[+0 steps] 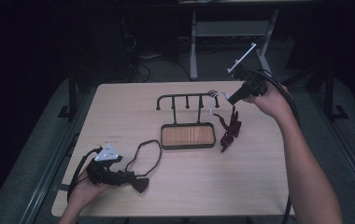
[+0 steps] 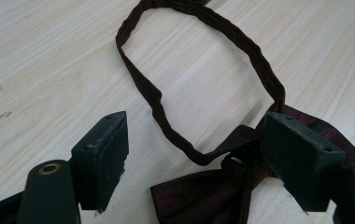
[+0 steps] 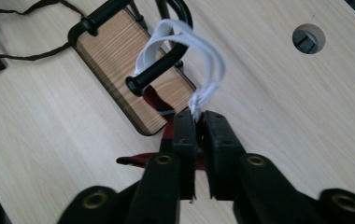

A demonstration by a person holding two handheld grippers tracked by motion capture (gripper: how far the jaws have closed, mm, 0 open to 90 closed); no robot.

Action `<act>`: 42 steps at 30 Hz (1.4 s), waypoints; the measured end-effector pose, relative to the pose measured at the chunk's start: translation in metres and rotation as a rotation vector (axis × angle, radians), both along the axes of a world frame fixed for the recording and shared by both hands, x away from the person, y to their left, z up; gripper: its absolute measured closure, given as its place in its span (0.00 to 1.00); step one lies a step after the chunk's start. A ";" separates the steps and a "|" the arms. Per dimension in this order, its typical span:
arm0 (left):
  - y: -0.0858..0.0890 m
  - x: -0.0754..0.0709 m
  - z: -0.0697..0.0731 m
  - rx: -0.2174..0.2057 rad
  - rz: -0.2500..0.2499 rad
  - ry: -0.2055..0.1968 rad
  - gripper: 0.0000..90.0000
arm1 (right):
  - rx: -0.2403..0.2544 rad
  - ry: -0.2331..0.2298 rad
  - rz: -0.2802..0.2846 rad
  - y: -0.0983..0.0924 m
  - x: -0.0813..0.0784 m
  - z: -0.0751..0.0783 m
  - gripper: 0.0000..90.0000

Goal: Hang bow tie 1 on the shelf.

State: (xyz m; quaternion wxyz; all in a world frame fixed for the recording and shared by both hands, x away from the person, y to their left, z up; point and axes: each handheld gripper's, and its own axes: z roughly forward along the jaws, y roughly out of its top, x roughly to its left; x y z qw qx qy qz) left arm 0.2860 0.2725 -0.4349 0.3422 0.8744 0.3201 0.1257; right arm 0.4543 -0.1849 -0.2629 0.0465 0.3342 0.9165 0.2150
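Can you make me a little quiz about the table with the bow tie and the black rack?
1. True or false: the jaws of the left gripper stand wide open.
2. The white loop hangs on: A) an arm of the black rack; B) the hole in the table; C) the left gripper.
3. What dark red thing lies on the table right in front of the left gripper?

Key: 1 true. 2 A. 3 the bow tie.

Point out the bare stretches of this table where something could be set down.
The table's far-left corner, left of the hook stand, is bare. So is the wide near strip between the bow tie and the right forearm. It is crowded at the stand's right end, with the white loop and red strap.
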 end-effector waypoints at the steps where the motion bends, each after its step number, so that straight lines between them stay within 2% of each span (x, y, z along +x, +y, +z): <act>1: 0.000 0.000 0.000 -0.001 0.000 0.001 0.27 | -0.005 0.001 -0.003 0.000 0.000 -0.001 0.90; 6: 0.000 0.000 0.000 -0.002 0.001 0.002 0.27 | 0.001 -0.003 0.009 0.001 -0.002 -0.005 0.90; 20: 0.000 0.000 -0.001 -0.005 0.004 0.016 0.27 | 0.023 0.044 0.043 -0.008 -0.009 -0.027 0.84; 42: 0.000 0.002 -0.002 -0.005 0.006 0.011 0.26 | 0.064 0.061 0.075 -0.016 -0.026 -0.054 0.74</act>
